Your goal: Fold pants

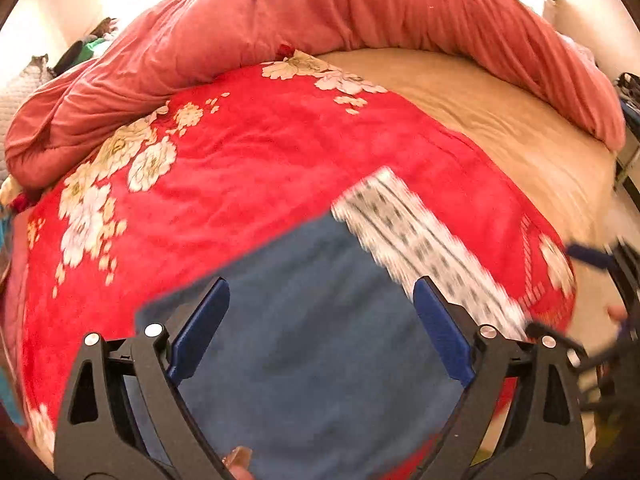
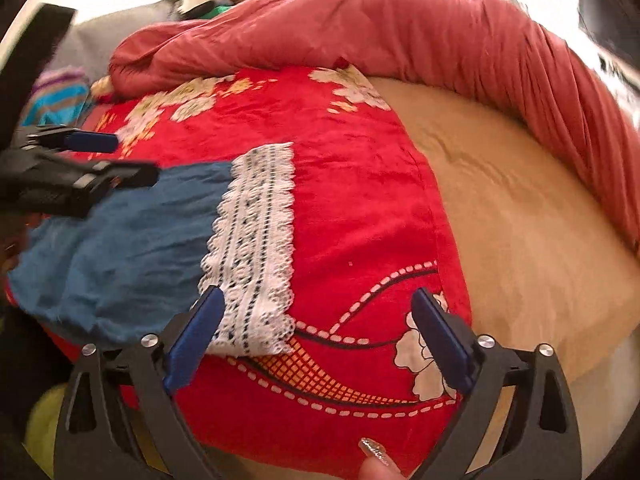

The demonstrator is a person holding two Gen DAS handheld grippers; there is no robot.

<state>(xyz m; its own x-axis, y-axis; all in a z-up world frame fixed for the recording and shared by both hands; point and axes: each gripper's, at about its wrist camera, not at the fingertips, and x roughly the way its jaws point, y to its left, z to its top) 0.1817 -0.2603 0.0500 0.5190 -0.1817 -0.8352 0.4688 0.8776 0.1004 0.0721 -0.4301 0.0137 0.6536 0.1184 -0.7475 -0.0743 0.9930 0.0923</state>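
Blue cotton pants (image 2: 120, 248) with a white lace hem (image 2: 256, 248) are spread at centre-left on a red floral blanket (image 2: 352, 208). Left gripper (image 1: 322, 330) and right gripper (image 2: 318, 336) are both held wide open, with nothing grasped.

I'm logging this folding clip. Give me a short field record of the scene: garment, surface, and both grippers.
garment: blue pants with a white lace hem, lying flat
surface: red floral blanket on a bed with a tan sheet
background: pink quilt bunched along the far side
left gripper: open, above the blue fabric, holding nothing
right gripper: open, above the blanket beside the lace hem, holding nothing
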